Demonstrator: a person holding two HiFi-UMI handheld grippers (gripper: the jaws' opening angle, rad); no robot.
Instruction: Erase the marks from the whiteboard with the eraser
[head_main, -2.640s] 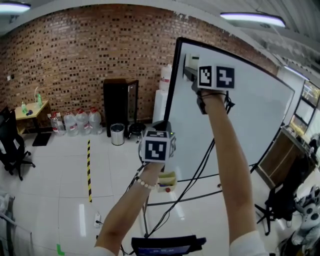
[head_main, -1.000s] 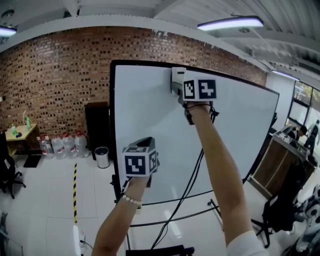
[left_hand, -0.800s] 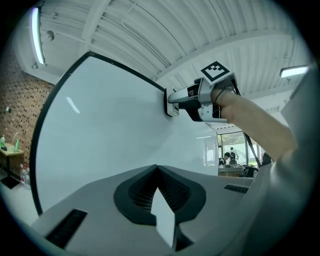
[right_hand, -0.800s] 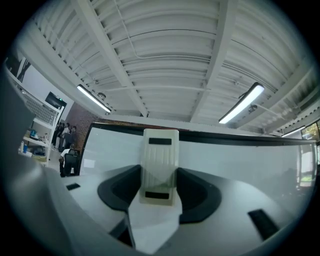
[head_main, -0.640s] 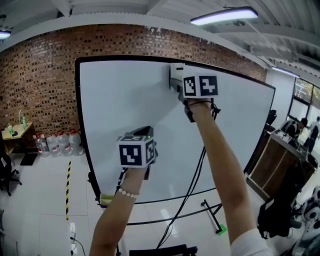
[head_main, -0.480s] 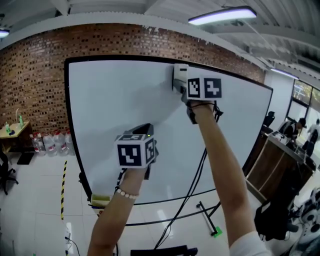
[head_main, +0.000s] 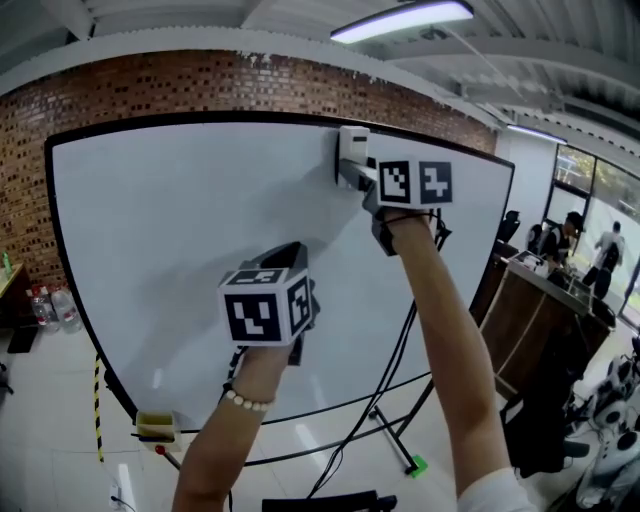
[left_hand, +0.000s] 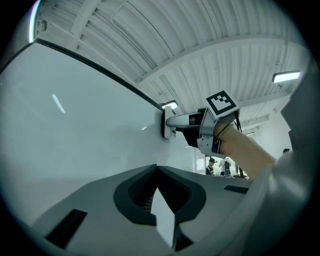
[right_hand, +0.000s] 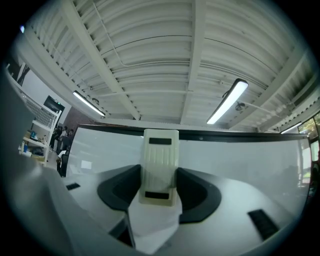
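The whiteboard (head_main: 170, 240) fills the head view, white in a black frame, and I see no marks on it. My right gripper (head_main: 350, 172) is shut on the white eraser (head_main: 352, 155), which is pressed flat on the board just under its top edge. In the right gripper view the eraser (right_hand: 159, 167) stands upright between the jaws of the right gripper (right_hand: 159, 196). My left gripper (head_main: 290, 255) hovers lower and to the left, close to the board. The left gripper (left_hand: 158, 172) is shut on nothing, and its view shows the eraser (left_hand: 168, 123) above.
A small tray (head_main: 157, 425) with bits in it hangs at the board's lower left. The stand's legs (head_main: 390, 445) and cables run below. A wooden counter (head_main: 525, 310) and people (head_main: 572, 232) are at the right. A brick wall (head_main: 150, 85) is behind.
The eraser in my right gripper has travelled from the board's top left corner rightward along the top edge. The board now fills the view. My left gripper stays shut below.
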